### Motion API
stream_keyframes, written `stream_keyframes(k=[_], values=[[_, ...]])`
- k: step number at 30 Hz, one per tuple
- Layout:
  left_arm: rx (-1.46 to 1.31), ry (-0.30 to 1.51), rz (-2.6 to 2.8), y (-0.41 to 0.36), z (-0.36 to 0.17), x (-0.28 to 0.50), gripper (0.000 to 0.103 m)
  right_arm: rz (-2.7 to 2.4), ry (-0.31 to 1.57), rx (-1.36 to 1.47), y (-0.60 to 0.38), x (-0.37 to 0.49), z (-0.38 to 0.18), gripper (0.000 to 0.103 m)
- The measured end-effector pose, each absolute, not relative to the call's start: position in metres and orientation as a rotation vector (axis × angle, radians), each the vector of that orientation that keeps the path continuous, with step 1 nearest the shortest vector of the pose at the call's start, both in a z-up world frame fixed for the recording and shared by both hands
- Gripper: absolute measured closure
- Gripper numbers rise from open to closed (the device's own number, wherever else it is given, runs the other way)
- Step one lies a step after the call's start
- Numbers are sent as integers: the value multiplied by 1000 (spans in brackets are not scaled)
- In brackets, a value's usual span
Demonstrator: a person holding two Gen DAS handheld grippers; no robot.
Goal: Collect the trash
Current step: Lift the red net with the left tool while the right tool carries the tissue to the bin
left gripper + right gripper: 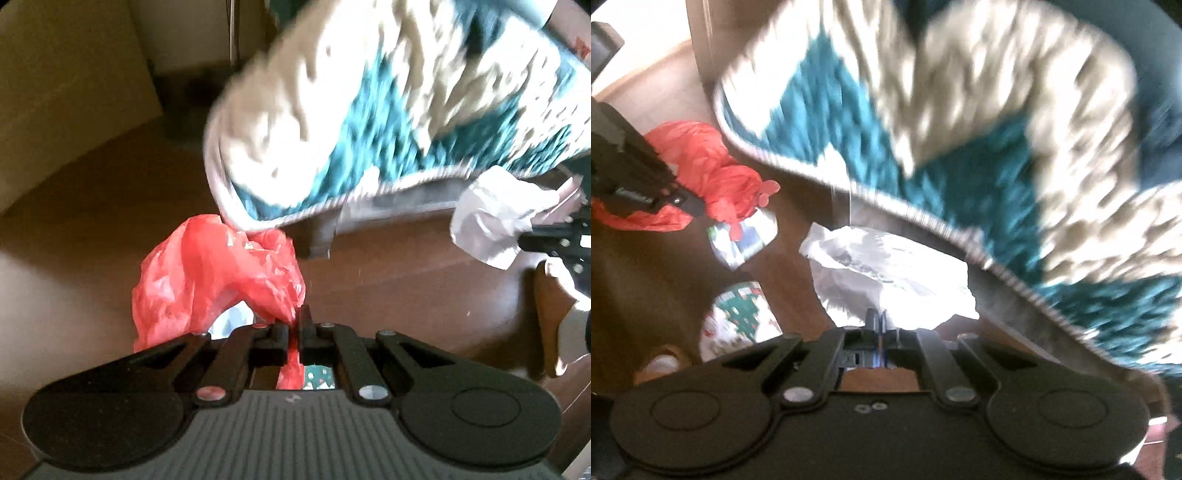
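My left gripper (294, 321) is shut on a red plastic bag (207, 273), which hangs over the brown wooden floor; the bag also shows in the right wrist view (713, 166) with the left gripper (683, 201) on it. My right gripper (877, 319) is shut on a crumpled white paper or plastic sheet (890, 280); this sheet also shows at the right of the left wrist view (491, 221). A silvery wrapper (746, 236) lies under the red bag. A piece of Christmas-print wrapping (738, 317) lies at the lower left.
A teal and cream patterned cushion or rug edge (369, 110) fills the upper right of both views (960, 129), blurred. A cardboard box (66, 92) stands at the upper left. A slippered foot (554, 317) is at the right.
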State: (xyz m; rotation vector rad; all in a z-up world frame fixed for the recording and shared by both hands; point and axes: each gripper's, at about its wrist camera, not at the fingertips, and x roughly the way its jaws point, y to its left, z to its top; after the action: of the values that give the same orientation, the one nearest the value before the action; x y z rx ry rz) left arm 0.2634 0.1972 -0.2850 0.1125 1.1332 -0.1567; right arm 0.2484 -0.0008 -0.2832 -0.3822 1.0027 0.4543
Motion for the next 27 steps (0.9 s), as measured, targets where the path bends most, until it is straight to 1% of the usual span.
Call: stream_keyframes(k=[6, 8, 13, 19, 27], values=[[134, 1036, -116, 193, -205, 245, 99, 454, 897, -361, -9, 226, -190, 103], [192, 982, -93, 188, -177, 235, 99, 449, 848, -358, -9, 216, -159, 103], [211, 859, -59, 181, -105, 215, 99, 434, 742, -326, -17, 194, -91, 103], [184, 720, -47, 159, -27, 186, 99, 411, 629, -294, -29, 173, -21, 103], [102, 581, -82, 119, 56, 166, 99, 366, 474, -265, -54, 169, 57, 103]])
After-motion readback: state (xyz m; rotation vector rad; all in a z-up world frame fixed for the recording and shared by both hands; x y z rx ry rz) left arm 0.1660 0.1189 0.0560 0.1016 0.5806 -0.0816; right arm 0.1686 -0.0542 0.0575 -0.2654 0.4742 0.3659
